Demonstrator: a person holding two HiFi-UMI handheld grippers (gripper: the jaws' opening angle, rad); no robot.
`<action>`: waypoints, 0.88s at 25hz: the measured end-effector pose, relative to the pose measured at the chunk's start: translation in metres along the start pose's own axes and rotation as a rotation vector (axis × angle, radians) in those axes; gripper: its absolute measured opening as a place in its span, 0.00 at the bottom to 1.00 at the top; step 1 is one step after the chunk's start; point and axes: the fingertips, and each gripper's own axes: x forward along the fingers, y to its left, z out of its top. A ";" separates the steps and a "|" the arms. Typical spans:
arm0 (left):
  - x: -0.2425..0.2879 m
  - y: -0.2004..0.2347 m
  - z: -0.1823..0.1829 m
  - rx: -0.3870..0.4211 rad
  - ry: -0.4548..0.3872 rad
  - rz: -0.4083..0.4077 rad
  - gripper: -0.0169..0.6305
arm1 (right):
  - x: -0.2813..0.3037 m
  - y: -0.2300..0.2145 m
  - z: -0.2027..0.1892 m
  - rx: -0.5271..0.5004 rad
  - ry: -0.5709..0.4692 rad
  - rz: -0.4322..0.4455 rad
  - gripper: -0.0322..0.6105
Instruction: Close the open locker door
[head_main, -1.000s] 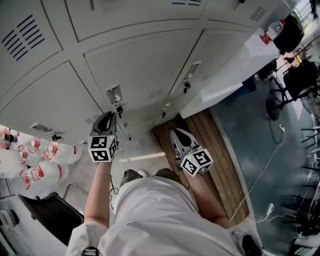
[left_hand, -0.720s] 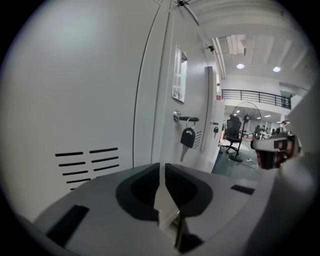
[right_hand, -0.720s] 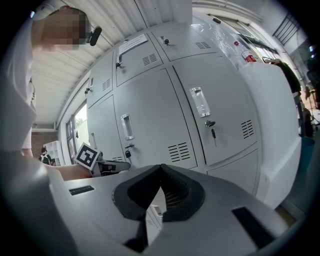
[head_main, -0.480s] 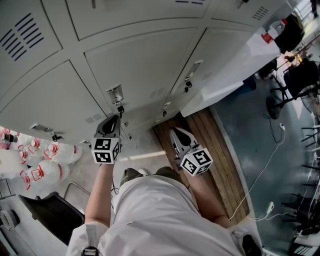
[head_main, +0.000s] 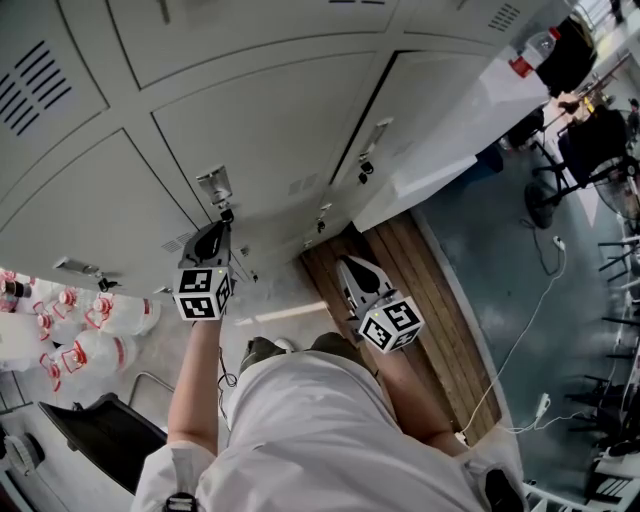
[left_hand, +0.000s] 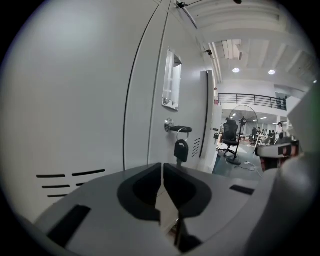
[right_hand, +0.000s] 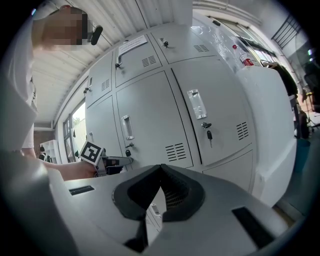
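A bank of grey lockers fills the top of the head view. The middle locker door (head_main: 270, 130) has a label holder, a lock and a hanging key (head_main: 226, 213). It looks flush with its neighbours. My left gripper (head_main: 213, 235) sits just below that key with its jaws together and nothing between them. In the left gripper view (left_hand: 162, 166) the key fob (left_hand: 181, 149) hangs straight ahead on the door (left_hand: 185, 100). My right gripper (head_main: 349, 264) hangs lower, away from the lockers, shut and empty (right_hand: 160, 167). The right-hand locker door (head_main: 420, 100) shows a dark seam along its left edge.
Several water bottles (head_main: 80, 330) lie on the floor at the left. A wooden platform (head_main: 420, 290) runs under the lockers at the right. A white cable (head_main: 530, 330) trails over the blue floor. Office chairs (head_main: 590, 150) stand at the far right.
The head view has shifted slightly. My left gripper stays just below the key, and my right gripper has not moved.
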 end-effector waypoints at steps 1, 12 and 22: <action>0.001 0.001 0.000 -0.001 -0.001 0.002 0.05 | -0.001 -0.001 0.000 0.000 -0.002 -0.003 0.06; -0.004 -0.018 -0.002 0.013 0.014 -0.013 0.03 | -0.016 -0.003 0.007 -0.005 -0.018 0.000 0.06; -0.022 -0.081 0.001 0.044 -0.008 -0.090 0.03 | -0.046 -0.008 0.017 -0.021 -0.038 0.035 0.06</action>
